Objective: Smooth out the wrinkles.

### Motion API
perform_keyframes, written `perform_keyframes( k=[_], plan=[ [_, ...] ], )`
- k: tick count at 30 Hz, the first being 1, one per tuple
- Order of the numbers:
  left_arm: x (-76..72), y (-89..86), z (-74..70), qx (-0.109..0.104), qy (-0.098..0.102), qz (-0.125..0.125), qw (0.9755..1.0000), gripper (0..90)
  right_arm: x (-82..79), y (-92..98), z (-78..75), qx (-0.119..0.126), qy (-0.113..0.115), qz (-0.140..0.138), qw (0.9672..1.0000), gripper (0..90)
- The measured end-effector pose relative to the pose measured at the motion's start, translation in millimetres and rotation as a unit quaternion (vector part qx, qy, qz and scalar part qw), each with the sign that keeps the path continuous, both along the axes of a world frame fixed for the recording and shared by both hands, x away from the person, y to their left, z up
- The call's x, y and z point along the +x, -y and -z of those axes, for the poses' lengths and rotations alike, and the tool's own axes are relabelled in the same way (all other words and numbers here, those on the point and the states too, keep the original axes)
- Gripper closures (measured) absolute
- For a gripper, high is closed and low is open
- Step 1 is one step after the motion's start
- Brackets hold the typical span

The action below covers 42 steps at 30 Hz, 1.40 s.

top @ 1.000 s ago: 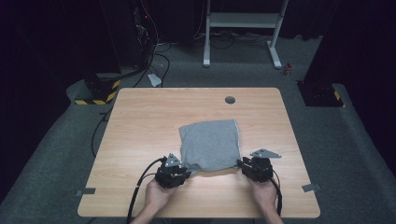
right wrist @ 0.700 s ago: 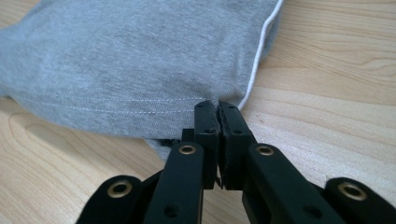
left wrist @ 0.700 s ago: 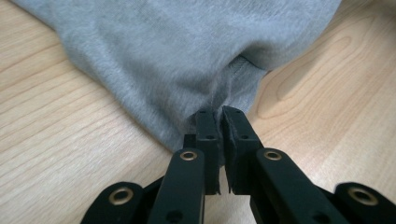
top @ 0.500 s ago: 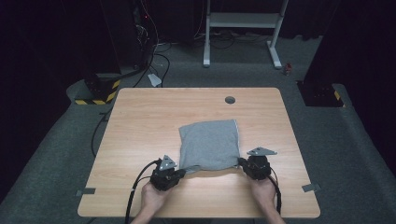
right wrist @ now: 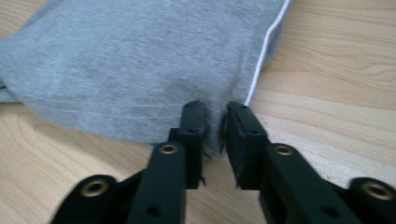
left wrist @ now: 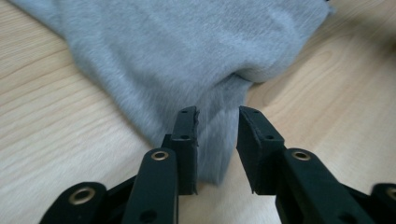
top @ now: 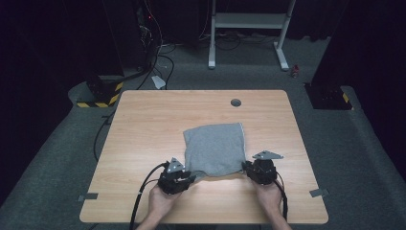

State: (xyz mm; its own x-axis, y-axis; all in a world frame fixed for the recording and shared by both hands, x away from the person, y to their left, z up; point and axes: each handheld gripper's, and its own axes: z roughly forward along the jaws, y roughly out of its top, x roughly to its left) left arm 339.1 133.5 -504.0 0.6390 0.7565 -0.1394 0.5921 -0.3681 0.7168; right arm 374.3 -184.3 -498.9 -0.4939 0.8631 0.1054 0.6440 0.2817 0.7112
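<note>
A folded grey cloth (top: 215, 148) lies flat on the wooden table (top: 153, 120), near its front edge. My left gripper (top: 191, 176) sits at the cloth's near left corner. In the left gripper view the jaws (left wrist: 217, 116) stand apart, with a fold of the cloth (left wrist: 187, 46) between them. They have just been opening. My right gripper (top: 246, 166) is at the near right corner. Its jaws (right wrist: 215, 109) have also just been opening, with a narrow gap and the hemmed edge of the cloth (right wrist: 140, 70) in it. A white seam runs along the cloth's right edge.
A dark round hole (top: 235, 102) sits near the table's far edge. Behind the table stands a white metal frame (top: 249, 21). Cables (top: 158, 62) and a black-and-yellow striped block (top: 103, 93) lie on the floor at the left. Grey tape marks (top: 88, 196) flag the near corners.
The left gripper slid a little to the left and came back. The cloth and the right gripper lie where they were.
</note>
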Motion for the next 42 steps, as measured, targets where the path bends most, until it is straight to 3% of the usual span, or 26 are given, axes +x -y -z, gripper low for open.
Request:
perform_keyframes(
  k=[3, 5, 10, 14, 19, 25, 28, 30, 33, 35, 36, 38, 39, 40, 42],
  plan=[
    [8.5, 8.5, 7.5, 0.032, -0.006, 0.006, 0.9994, 81.9, 4.8, 1.3, 2.3, 0.004, -0.012, 0.011, 0.9999, 67.8],
    [6.8, 8.2, 7.1, 0.034, -0.003, 0.007, 0.9994, 88.3, 6.5, 1.8, 3.6, 0.005, -0.016, 0.009, 0.9998, 68.3],
    [-3.8, -0.9, 2.3, 0.022, 0.005, 0.009, 0.9997, 89.0, 7.1, -0.4, 7.3, 0.001, -0.021, 0.002, 0.9998, 83.8],
    [-15.5, -14.8, -0.2, 0.004, 0.012, -0.001, 0.9999, 89.0, 5.5, -0.4, 6.2, -0.005, -0.019, -0.002, 0.9998, 85.4],
    [-21.8, -28.2, 3.3, 0.003, 0.008, -0.008, 0.9999, 88.7, 2.7, 1.0, 4.1, -0.006, -0.015, -0.005, 0.9999, 84.7],
    [-22.6, -32.5, 2.7, -0.014, 0.003, -0.01, 0.9998, 80.5, -2.1, 3.7, 1.0, 0.007, -0.007, -0.004, 0.9999, 81.0],
    [-18.2, -27.8, -3.4, -0.028, 0.009, -0.001, 0.9996, 74.1, -6.4, 4.5, -3.7, 0.018, 0.0, -0.009, 0.9998, 86.8],
    [-13.0, -19.7, -6.5, -0.026, 0.011, 0.006, 0.9996, 65.4, -9.7, 3.2, -8.5, 0.018, 0.006, -0.017, 0.9997, 87.3],
    [-5.3, -4.2, -6.1, 0.001, 0.016, 0.024, 0.9996, 64.8, -12.3, 2.3, -11.6, 0.019, 0.014, -0.018, 0.9996, 85.4],
    [-2.7, 2.4, -1.7, 0.014, 0.011, 0.035, 0.9992, 67.6, -11.1, 1.0, -10.0, 0.021, 0.017, -0.012, 0.9996, 77.7],
    [-2.3, 3.9, 1.0, 0.018, 0.006, 0.036, 0.9992, 75.7, -9.2, -2.2, -8.9, 0.026, 0.021, -0.01, 0.9994, 71.9],
    [-2.1, 2.5, 5.4, 0.019, -0.002, 0.038, 0.9991, 79.9, -8.0, -4.9, -8.4, 0.027, 0.022, -0.01, 0.9993, 71.2],
    [-3.0, 0.6, 6.8, 0.018, -0.007, 0.039, 0.9991, 83.8, -6.4, -7.9, -7.1, 0.02, 0.023, -0.013, 0.9994, 73.0],
    [-3.8, -1.9, 7.6, 0.018, -0.009, 0.04, 0.999, 86.8, -2.7, -13.2, -2.1, 0.003, 0.01, -0.02, 0.9997, 84.9],
    [-5.9, -8.0, 7.1, 0.017, -0.011, 0.04, 0.999, 87.0, -0.1, -14.0, 1.8, -0.003, 0.003, -0.025, 0.9997, 87.1]
  ],
)
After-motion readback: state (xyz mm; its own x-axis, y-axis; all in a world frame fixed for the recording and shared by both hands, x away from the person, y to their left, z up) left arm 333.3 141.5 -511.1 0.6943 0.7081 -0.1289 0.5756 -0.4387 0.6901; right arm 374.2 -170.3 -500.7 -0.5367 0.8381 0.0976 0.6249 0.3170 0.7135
